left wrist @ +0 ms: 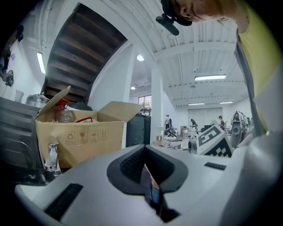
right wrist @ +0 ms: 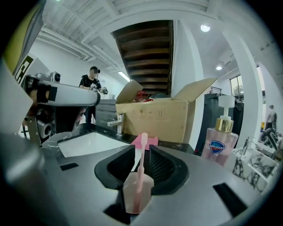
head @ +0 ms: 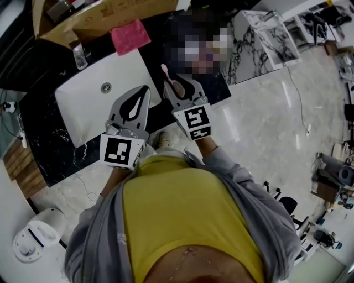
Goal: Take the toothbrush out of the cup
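Note:
A small pink cup (right wrist: 138, 192) sits deep between the jaws of my right gripper (right wrist: 142, 152), which is shut on it. A pink toothbrush (right wrist: 140, 154) stands in the cup, and its head rises between the black pads. In the head view the toothbrush (head: 165, 71) sticks out past the right gripper (head: 178, 84) over the dark counter. My left gripper (head: 142, 91) hangs just to its left over the sink's corner. Its jaws (left wrist: 145, 152) are shut with nothing held.
A white sink (head: 110, 94) with a chrome faucet (head: 79, 55) lies in the black counter (head: 50, 149). Behind it are a cardboard box (head: 94, 16) and a pink cloth (head: 130, 36). A pink soap bottle (right wrist: 219, 141) and a marble rack (head: 265, 38) stand at the right.

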